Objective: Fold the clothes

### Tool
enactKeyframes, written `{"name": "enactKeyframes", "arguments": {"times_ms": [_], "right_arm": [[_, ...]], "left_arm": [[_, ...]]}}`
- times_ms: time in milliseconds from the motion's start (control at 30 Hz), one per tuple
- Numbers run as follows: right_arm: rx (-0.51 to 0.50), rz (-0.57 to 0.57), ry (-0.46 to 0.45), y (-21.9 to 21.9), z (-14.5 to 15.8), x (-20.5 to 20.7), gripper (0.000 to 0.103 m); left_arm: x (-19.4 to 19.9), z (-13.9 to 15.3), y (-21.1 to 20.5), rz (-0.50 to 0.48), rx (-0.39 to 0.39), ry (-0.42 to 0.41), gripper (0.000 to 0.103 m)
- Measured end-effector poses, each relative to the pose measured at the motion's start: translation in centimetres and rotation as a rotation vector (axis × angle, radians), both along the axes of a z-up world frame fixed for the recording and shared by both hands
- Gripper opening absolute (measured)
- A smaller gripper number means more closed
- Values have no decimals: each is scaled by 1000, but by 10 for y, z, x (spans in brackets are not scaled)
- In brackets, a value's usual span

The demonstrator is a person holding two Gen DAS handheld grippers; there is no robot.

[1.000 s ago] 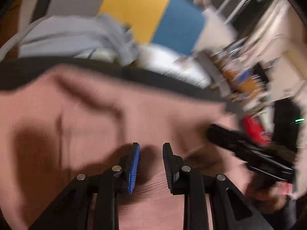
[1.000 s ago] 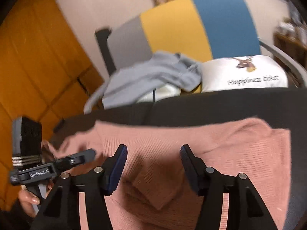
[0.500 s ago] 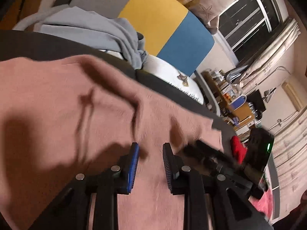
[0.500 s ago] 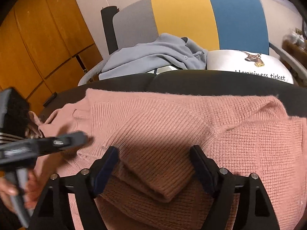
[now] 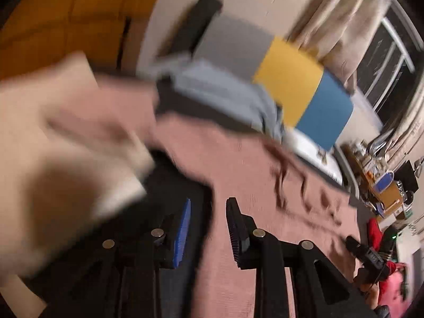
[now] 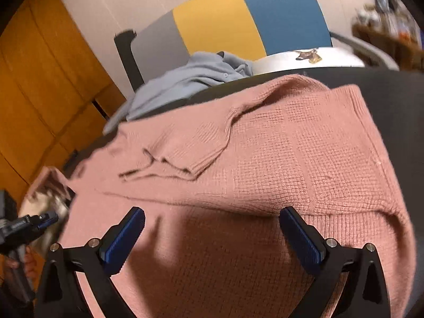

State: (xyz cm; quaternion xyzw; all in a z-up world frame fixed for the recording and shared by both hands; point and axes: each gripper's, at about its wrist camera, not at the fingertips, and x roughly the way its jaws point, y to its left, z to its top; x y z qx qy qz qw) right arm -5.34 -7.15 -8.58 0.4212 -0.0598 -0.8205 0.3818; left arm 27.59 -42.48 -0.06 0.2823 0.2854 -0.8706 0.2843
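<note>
A dark padded surface carries the pink knit sweater, which lies spread across most of it with the knit face up; one sleeve is folded inward over the body, its cuff resting near the garment's middle, and the ribbed hem lies toward the right camera. Behind the surface stands a chair back in grey, yellow and blue panels, with a light blue-grey garment heaped at its foot and a white cushion with a small animal print beside that. Orange wooden panelling fills the left of the right wrist view. The right gripper hangs just over the near part of the sweater, its two blue-padded fingers set wide apart and gripping nothing; whether the tips touch the knit cannot be told. The left gripper is seen in a heavily blurred view at the sweater's left edge, its fingers a narrow gap apart with nothing visibly between them. A blurred pale mass fills the left of that view and cannot be identified.
</note>
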Motion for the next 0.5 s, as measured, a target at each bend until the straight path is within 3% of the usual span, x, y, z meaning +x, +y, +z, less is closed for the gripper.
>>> {"name": "enactKeyframes", "arguments": {"times_ms": [67,133,200,367,500], "right_arm": [[-3,0,-3,0,-1,-3,103],[3,3,1,-1,-1,-2,103],[-2,4,0,1,-2,-2,103],[-52,3,-19,6,-3,-4,103],[-65,3,-24,7,-3,-2,103]], "left_arm": [[14,25,0,13,-147,-69,32],[20,42,6,9,-355,-181,39],[16,45,9,-35,-471,-281,44],[-17,22,2,-203,-466,-432,48],[-44,4,-9,-185,-524,-548,48]]}}
